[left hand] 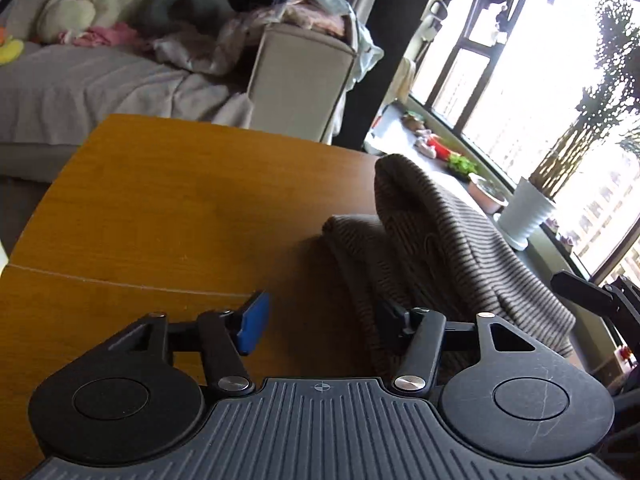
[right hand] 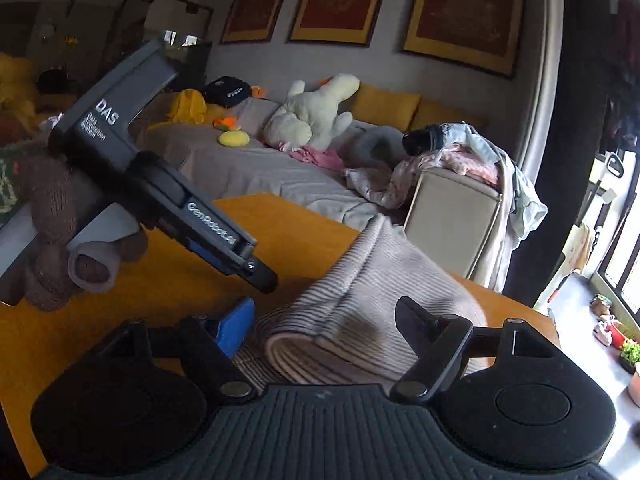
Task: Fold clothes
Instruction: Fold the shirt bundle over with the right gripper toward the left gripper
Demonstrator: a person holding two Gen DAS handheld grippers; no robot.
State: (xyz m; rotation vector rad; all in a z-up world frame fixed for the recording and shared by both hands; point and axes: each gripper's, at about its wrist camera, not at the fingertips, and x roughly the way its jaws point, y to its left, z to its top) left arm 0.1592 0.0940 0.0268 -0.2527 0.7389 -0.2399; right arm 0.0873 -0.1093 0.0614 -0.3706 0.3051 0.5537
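The striped garment [left hand: 452,248] lay in a rumpled fold on the right part of the wooden table [left hand: 160,200]. The left gripper [left hand: 320,320] stood wide, gripping nothing, its right finger against the cloth. The right gripper [right hand: 324,324] also gaped wide over the garment's folded edge [right hand: 352,320], perhaps just touching it. A sofa [right hand: 260,168] stood behind.
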